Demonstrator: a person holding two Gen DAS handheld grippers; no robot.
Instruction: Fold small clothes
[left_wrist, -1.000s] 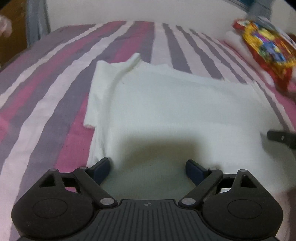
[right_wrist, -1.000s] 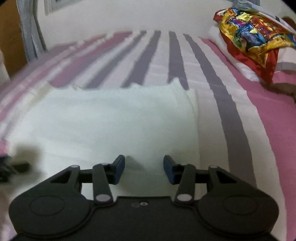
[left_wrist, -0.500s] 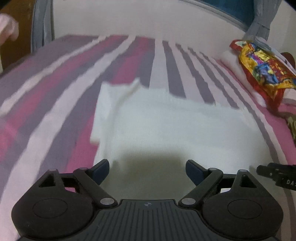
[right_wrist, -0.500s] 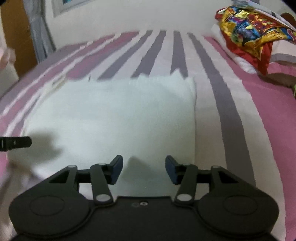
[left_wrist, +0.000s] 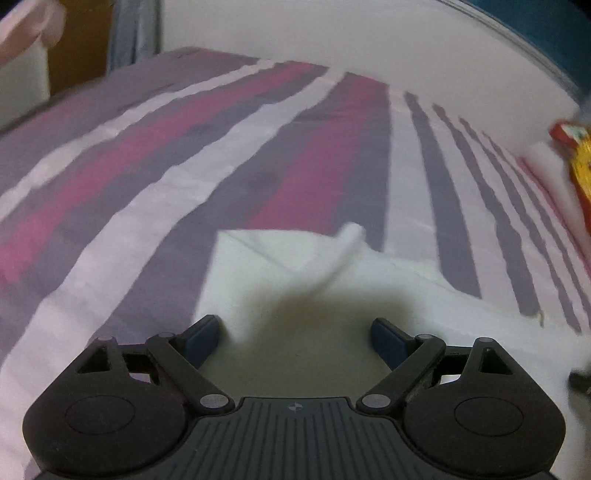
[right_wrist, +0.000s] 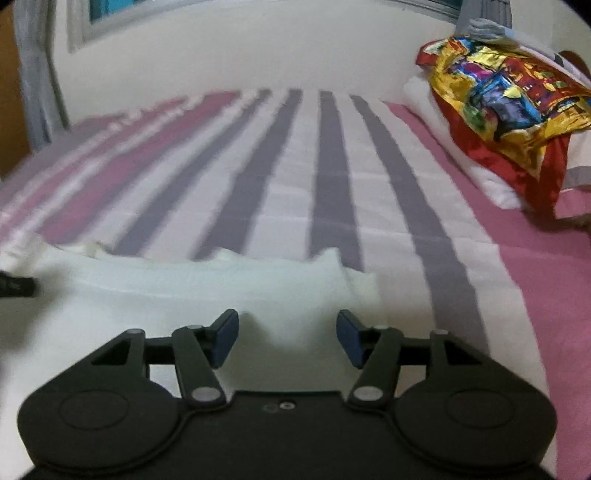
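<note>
**Across the striped bed: white cloth under two parted claws**

Across both views runs the bed (left_wrist: 258, 177), the largest thing here, its cover striped in pink, purple and pale bands that run off toward 12 o'clock and meet a white wall (right_wrist: 258, 48). At 1 to 2 o'clock in the right wrist view a pillow (right_wrist: 461, 158) lies on the bed's pink edge, with a shiny wrapper (right_wrist: 498, 99) in red, gold and blue resting on top of it; the same wrapper just shows at 3 o'clock in the left wrist view.

Next in size is the cloth (left_wrist: 369, 291), white and lying flat on the bed just ahead of both claws. In the left wrist view its far left corner sits at about 11 o'clock from the claw, and a raised, blurred fold of it (left_wrist: 349, 240) stands at 12 o'clock. In the right wrist view the cloth (right_wrist: 207, 291) fills the lower left, its far edge rumpled, its right edge at about 1 o'clock from the claw.

Left claw (left_wrist: 294, 339): jaws wide apart over the cloth, nothing pinched between them

Right claw (right_wrist: 288, 338): jaws apart and opening, the cloth beneath them but not pressed by the pads
</note>
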